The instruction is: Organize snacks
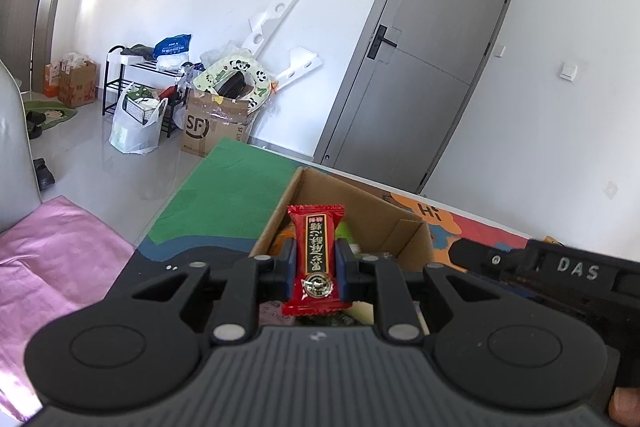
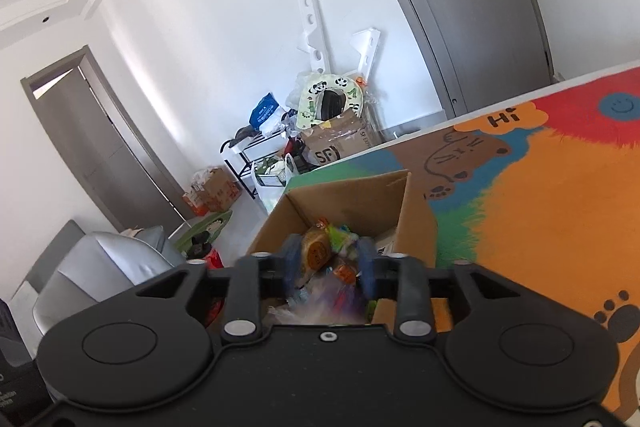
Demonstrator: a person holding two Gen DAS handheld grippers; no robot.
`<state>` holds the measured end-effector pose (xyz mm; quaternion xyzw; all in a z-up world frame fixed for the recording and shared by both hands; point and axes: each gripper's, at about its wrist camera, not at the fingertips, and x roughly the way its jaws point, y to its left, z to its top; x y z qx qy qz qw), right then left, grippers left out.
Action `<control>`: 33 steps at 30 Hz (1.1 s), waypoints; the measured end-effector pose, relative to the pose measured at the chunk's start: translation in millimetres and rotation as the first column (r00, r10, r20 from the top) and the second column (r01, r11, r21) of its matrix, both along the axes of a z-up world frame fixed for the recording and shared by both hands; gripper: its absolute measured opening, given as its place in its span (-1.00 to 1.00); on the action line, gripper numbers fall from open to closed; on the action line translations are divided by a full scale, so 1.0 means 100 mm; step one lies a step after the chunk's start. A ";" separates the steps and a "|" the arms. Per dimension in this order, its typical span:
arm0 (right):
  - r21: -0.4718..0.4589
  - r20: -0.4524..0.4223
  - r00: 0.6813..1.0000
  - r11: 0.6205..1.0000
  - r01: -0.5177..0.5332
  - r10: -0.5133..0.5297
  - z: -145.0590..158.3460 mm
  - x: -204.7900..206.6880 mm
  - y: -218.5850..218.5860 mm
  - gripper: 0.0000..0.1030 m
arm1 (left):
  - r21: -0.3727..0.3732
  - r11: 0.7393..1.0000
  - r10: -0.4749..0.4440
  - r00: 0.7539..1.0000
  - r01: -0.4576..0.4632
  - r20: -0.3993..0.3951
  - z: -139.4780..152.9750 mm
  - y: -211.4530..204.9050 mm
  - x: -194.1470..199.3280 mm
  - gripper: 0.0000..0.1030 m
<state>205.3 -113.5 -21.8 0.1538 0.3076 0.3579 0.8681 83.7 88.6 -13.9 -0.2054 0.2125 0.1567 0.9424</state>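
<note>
Red snack (image 1: 316,259) within left gripper (image 1: 315,269)

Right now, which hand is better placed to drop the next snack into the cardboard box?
Left: its tool is shut on the red snack packet above the cardboard box. The right tool holds nothing.

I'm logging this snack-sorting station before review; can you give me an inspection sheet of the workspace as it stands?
Surface: colourful cartoon mat covers the table.
Job's things: open cardboard box on the mat, with mixed wrapped snacks inside; red snack packet held upright over it.
Clutter: nothing seen on the mat besides the box.
Grippers: left gripper shut on the red packet; right gripper over the box, jaws apart, pressing nothing.
Cables: nothing seen.
Surroundings: grey door, SF carton, black rack, pink cloth.
</note>
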 end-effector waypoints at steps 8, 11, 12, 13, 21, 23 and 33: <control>-0.035 0.033 0.999 0.999 0.037 -0.036 0.02 -0.06 -0.12 0.20 | 0.004 0.999 -0.038 0.999 0.038 -0.025 -0.04 -0.06 0.11 -0.63; -0.048 0.039 0.997 0.997 0.064 -0.062 0.02 -0.06 -0.17 0.40 | 0.021 0.999 -0.030 0.998 0.031 -0.055 -0.05 -0.10 0.16 -0.54; -0.054 0.042 0.996 0.996 0.075 -0.072 0.01 -0.06 -0.19 0.45 | 0.024 0.999 -0.027 0.998 0.028 -0.058 -0.05 -0.10 0.16 -0.54; -0.059 0.044 0.996 0.995 0.086 -0.083 0.01 -0.06 -0.22 0.47 | 0.026 0.999 -0.027 0.998 0.028 -0.058 -0.05 -0.11 0.16 -0.52; -0.108 0.042 0.993 0.987 0.117 -0.113 -0.05 -0.10 -0.33 0.74 | 0.040 0.999 -0.028 0.996 0.031 -0.082 -0.04 -0.15 0.09 0.02; -0.114 0.038 0.994 0.987 0.110 -0.106 -0.07 -0.11 -0.36 0.78 | 0.041 0.998 -0.039 0.995 0.043 -0.092 -0.05 -0.16 0.07 0.16; -0.112 0.016 0.994 0.988 0.107 -0.105 -0.05 -0.23 -0.65 0.96 | 0.071 0.995 -0.057 0.991 0.066 -0.124 0.00 -0.37 -0.01 0.61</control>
